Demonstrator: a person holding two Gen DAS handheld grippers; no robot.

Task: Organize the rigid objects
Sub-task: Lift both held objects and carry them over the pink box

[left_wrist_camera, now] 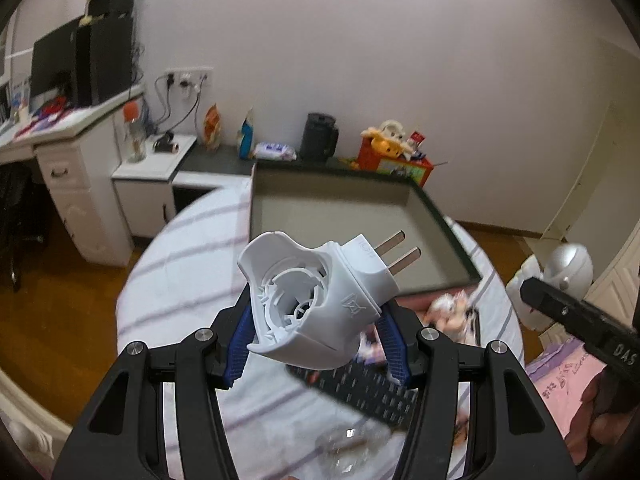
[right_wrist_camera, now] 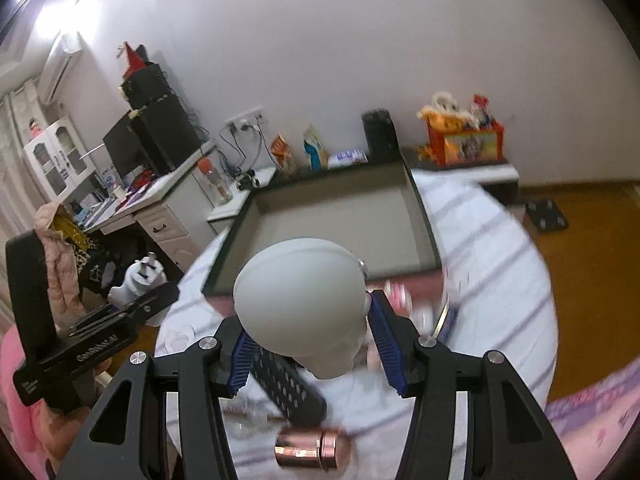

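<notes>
Left gripper (left_wrist_camera: 316, 340), lower centre of left wrist view, is clamped on a white plug-in device (left_wrist_camera: 316, 300); its two metal prongs point to upper right, blue pads (left_wrist_camera: 242, 344) pressing both sides. It's held up off the table, above the round table w/ striped cloth (left_wrist_camera: 188, 272). Behind it, centre frame, sits an empty dark-rimmed tray (left_wrist_camera: 444, 220).

Right gripper (right_wrist_camera: 312, 340), lower centre of right wrist view, is clamped on a white egg-shaped device (right_wrist_camera: 300, 296), also lifted, w/ the same tray (right_wrist_camera: 424, 216) behind. Below it on the cloth: black remote (right_wrist_camera: 288, 388) and, at bottom centre, a copper-coloured canister (right_wrist_camera: 312, 450) lying on its side. Left edge of that view shows the other gripper w/ the plug device (right_wrist_camera: 140, 280). Blurry clutter lies near the tray's front edge; can't tell what.
</notes>
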